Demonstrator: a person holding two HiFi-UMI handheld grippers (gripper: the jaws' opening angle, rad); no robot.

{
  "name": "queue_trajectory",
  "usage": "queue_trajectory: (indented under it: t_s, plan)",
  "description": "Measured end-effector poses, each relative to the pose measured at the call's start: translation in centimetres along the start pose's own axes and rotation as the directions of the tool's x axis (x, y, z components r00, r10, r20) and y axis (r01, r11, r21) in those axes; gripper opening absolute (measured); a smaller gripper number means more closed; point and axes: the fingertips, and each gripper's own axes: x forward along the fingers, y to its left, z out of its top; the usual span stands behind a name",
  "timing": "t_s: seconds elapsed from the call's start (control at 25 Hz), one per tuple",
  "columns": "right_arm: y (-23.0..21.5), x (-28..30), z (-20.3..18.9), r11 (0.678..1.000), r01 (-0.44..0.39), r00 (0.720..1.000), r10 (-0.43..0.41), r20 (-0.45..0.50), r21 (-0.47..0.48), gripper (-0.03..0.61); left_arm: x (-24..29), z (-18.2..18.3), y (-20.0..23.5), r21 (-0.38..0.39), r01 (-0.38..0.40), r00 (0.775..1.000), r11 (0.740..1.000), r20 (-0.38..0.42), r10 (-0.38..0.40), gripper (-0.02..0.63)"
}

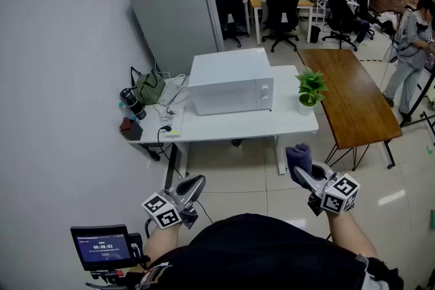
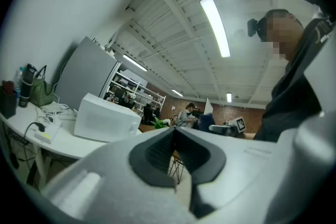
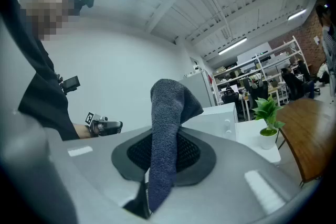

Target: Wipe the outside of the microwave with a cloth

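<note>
Microwave (image 1: 231, 81), white, stands at the middle of the white table (image 1: 289, 122), with a potted plant (image 1: 310, 89) just to its right. Well nearer, the right gripper (image 1: 301, 170) has its fingers clenched on a dark grey cloth (image 1: 299, 155) that sticks up above them. The left gripper (image 1: 195, 185) has its fingers pressed together on nothing.

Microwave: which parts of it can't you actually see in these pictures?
- Head view: the microwave shows only its top and door side. Its back and underside are turned away, and its knobs are too small to read.
- Right gripper view: the cloth clamped in the jaws covers its left part.
- Left gripper view: the left gripper cuts off its lower right corner.
</note>
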Motion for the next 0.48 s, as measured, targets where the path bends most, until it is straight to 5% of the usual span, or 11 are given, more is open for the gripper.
queue_trajectory:
  t_s: [0.28,0.48]
  plan:
    - [-1.6,2.6,-0.3,0.999,-0.03,0.999,0.03,-0.038,-0.014,0.052,1.3,-0.1,0.9,-0.007,0.009,1.0,1.0,0.007,-0.009,0.002]
    - [-1.5,11.8,0.1,0.999,-0.026,0.999,0.025,-0.042,-0.039,0.052,0.1,1.8,9.7,-0.024,0.028,0.999,0.999,0.037,-0.027,0.002]
